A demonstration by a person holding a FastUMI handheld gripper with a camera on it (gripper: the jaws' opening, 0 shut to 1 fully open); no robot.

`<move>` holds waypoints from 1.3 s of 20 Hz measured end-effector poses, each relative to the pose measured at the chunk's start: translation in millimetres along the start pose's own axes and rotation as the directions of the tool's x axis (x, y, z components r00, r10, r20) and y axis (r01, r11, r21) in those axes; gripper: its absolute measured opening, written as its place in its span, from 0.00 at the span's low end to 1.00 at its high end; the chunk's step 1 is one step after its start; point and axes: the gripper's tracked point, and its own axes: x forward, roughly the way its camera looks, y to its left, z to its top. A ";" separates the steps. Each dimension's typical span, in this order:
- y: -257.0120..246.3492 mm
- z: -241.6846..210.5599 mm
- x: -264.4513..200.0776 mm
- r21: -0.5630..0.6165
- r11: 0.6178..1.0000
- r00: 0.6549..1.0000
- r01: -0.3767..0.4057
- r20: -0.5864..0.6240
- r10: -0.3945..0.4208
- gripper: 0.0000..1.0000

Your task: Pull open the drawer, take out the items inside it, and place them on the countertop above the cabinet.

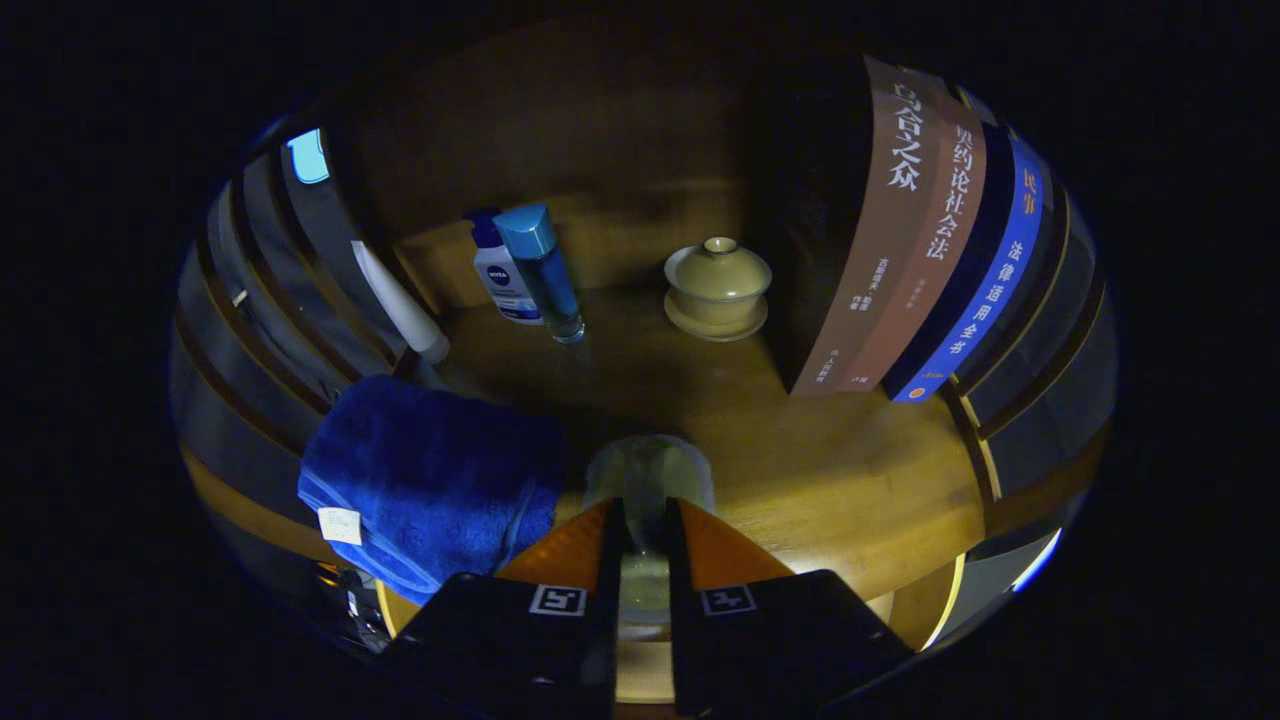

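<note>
The claw (645,520) is held above a wooden countertop (850,480), its two fingers nearly parallel and close together, clenched on a small clear glass cup (648,470) that sits between them. The cup's rim rises just ahead of the fingertips while its lower part is caught in the narrow gap, and both fingers appear to press on its sides. The cup stands upright, its long axis running roughly up from the countertop; whether its base already rests on the wood or hangs slightly above it cannot be told. The cup is judged to be an item taken from the drawer, now at or near its place on the countertop, so the coming move most likely turns on the short drop straight down from the claw to the bare wood beneath, followed by a release. Just beside the left finger lies a folded blue towel (430,480), close enough that a sideways drift could brush it. Well beyond the fingers stand a white bottle (503,282) and a blue bottle (545,275), touching or nearly so, with a lidded tea bowl (717,288) on its saucer to their right. Upright books (920,240) stand beyond and to the right.
</note>
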 end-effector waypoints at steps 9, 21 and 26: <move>-2.6 -1.0 -27.9 0.013 0.999 0.997 -0.035 0.071 0.034 1.00; 4.0 -69.4 -178.9 -0.034 0.982 0.870 -0.187 0.459 0.181 0.99; -1.8 -128.3 -239.6 -0.057 0.980 0.764 -0.191 0.618 0.184 0.99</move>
